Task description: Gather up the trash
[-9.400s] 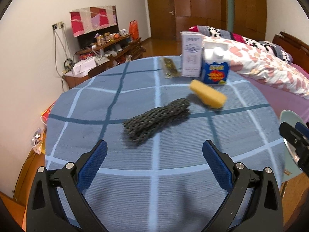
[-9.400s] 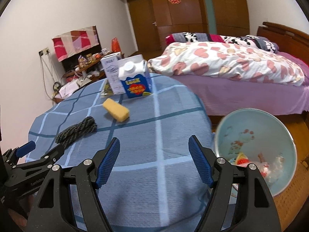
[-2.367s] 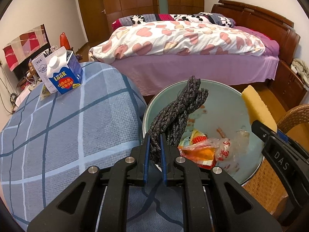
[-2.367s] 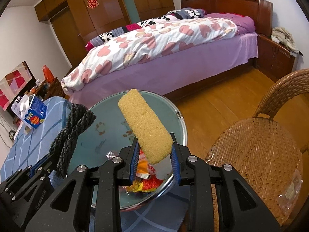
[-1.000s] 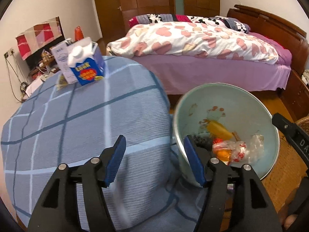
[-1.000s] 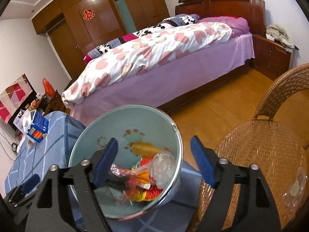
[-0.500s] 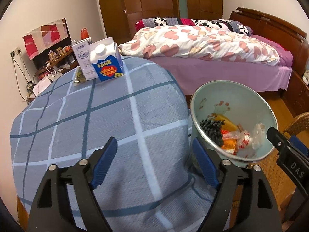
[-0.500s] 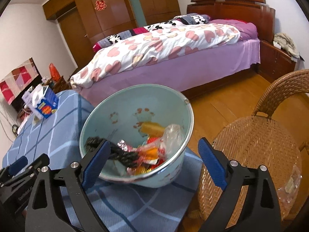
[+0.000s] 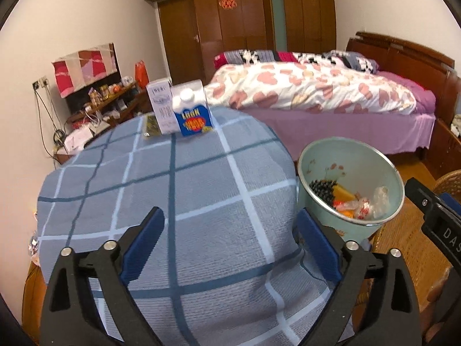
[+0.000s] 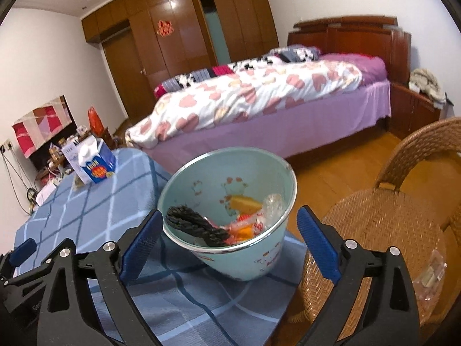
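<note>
Both grippers are held wide open and empty — the left gripper (image 9: 227, 239) over the checked tablecloth (image 9: 178, 190), the right gripper (image 10: 229, 238) before the pale green bin (image 10: 276, 170). Inside the bin lie the dark mesh bundle (image 10: 193, 225) and yellow sponge (image 10: 245, 203) among wrappers.

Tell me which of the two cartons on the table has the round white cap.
The blue milk carton with the yellow and red label has it; the white box, partly behind it, is a plain flat-topped carton.
</note>
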Demonstrator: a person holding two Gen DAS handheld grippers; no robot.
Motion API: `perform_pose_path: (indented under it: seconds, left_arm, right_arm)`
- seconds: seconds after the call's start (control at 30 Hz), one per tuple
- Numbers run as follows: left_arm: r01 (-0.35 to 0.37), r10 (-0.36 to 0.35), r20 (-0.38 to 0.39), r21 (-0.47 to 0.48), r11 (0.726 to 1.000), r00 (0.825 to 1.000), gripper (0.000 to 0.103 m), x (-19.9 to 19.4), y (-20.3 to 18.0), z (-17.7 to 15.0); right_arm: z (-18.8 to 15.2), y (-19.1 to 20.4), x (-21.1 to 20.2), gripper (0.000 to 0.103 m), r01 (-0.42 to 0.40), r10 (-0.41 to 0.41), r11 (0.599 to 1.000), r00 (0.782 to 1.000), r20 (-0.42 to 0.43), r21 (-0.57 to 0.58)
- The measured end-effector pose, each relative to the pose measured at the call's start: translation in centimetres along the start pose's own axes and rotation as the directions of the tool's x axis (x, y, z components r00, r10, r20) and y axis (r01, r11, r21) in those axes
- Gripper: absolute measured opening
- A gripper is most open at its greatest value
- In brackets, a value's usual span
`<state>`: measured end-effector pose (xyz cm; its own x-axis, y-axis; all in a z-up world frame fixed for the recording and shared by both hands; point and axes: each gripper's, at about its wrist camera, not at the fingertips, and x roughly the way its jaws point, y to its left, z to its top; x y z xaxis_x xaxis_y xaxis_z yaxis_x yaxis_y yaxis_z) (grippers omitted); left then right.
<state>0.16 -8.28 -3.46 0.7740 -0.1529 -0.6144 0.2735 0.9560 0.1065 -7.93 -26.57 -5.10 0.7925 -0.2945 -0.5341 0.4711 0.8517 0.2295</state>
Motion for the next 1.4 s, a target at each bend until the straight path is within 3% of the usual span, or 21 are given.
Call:
perform_pose_path:
  seconds: [0.23, 0.47, 0.8, 0.97, 1.4]
  left_arm:
    - [0.019, -0.019, 0.109, -0.002, 1.000, 0.994, 0.097, -3.6, 0.7, 0.5]
    - [0.037, -0.035, 0.167, -0.010, 0.999, 0.985, 0.097, -5.7, 1.0, 0.8]
    - [0.044, -0.041, 0.274, -0.006, 0.999, 0.961, 0.097, -8.5, 0.8, 1.2]
    - [0.033, -0.029, 0.294, -0.009, 0.999, 0.955, 0.097, -9.1, 0.8, 1.3]
    - [0.019, -0.014, 0.300, -0.016, 1.000, 0.954, 0.097, -9.2, 0.8, 1.3]
  right_arm:
    - [0.6, 0.6, -3.7, 0.094, 0.015, -0.013, 1.000, 0.990, 0.138, -0.014]
    - [1.2, 0.5, -6.4, 0.094, 0.033, -0.031, 0.999, 0.972, 0.233, -0.008]
    - [1.7, 0.4, -9.5, 0.096, 0.031, -0.026, 0.999, 0.930, 0.366, -0.007]
    - [2.0, 0.3, -10.0, 0.097, 0.026, -0.023, 1.000, 0.924, 0.381, -0.003]
    - [2.1, 0.4, -9.5, 0.097, 0.026, -0.021, 1.000, 0.936, 0.353, -0.010]
